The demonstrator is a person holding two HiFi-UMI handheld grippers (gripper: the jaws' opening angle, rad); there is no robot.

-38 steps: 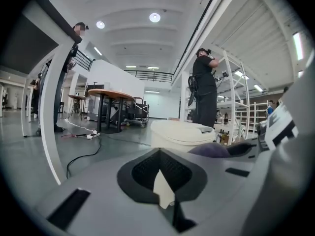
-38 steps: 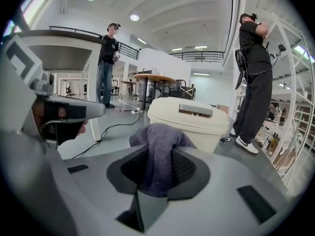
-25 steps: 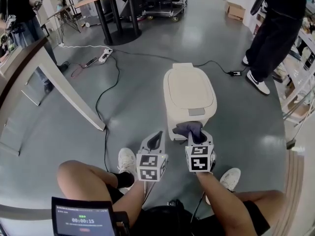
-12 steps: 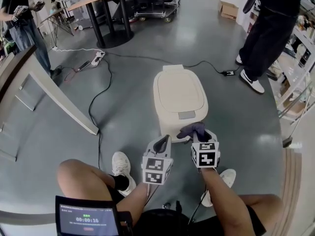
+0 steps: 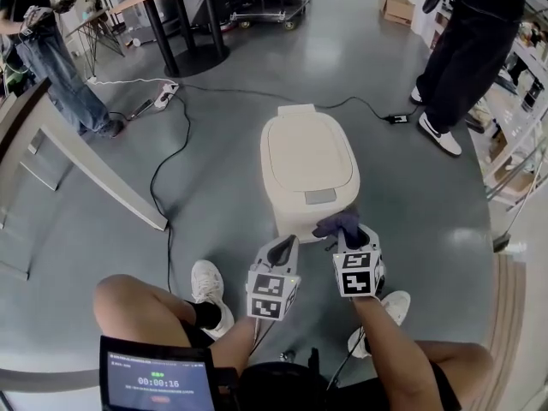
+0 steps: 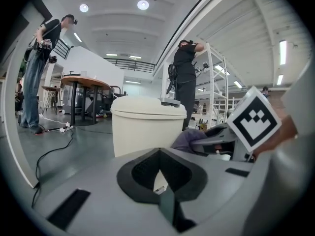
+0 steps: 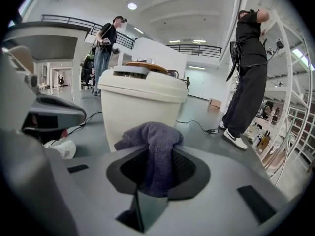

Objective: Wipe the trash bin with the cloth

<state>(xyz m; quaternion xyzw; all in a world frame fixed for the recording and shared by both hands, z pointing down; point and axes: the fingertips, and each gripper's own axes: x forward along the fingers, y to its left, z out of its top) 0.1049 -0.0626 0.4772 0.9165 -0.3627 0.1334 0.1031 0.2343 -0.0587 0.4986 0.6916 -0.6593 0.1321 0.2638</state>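
Observation:
A cream trash bin [image 5: 306, 168] with its lid down stands on the grey floor in front of me, also seen as the bin [image 6: 147, 127] and the bin [image 7: 140, 104]. My right gripper [image 5: 347, 229] is shut on a purple-grey cloth [image 5: 339, 223], which hangs bunched from its jaws close to the bin's near right corner; the cloth [image 7: 153, 149] fills the jaw gap. My left gripper [image 5: 280, 249] is shut with nothing in it, just short of the bin's front face.
A person in black [image 5: 467, 54] stands at the far right by white shelving [image 5: 522, 118]. Black cables [image 5: 171, 157] and a power strip [image 5: 163, 92] lie on the floor to the left. A slanted white panel [image 5: 94, 174] and a round-based table [image 5: 184, 24] stand further left and back.
The bin has shifted left and slightly up in the head view as the head moved. Both grippers stay near the bin's front, the right still holding the cloth.

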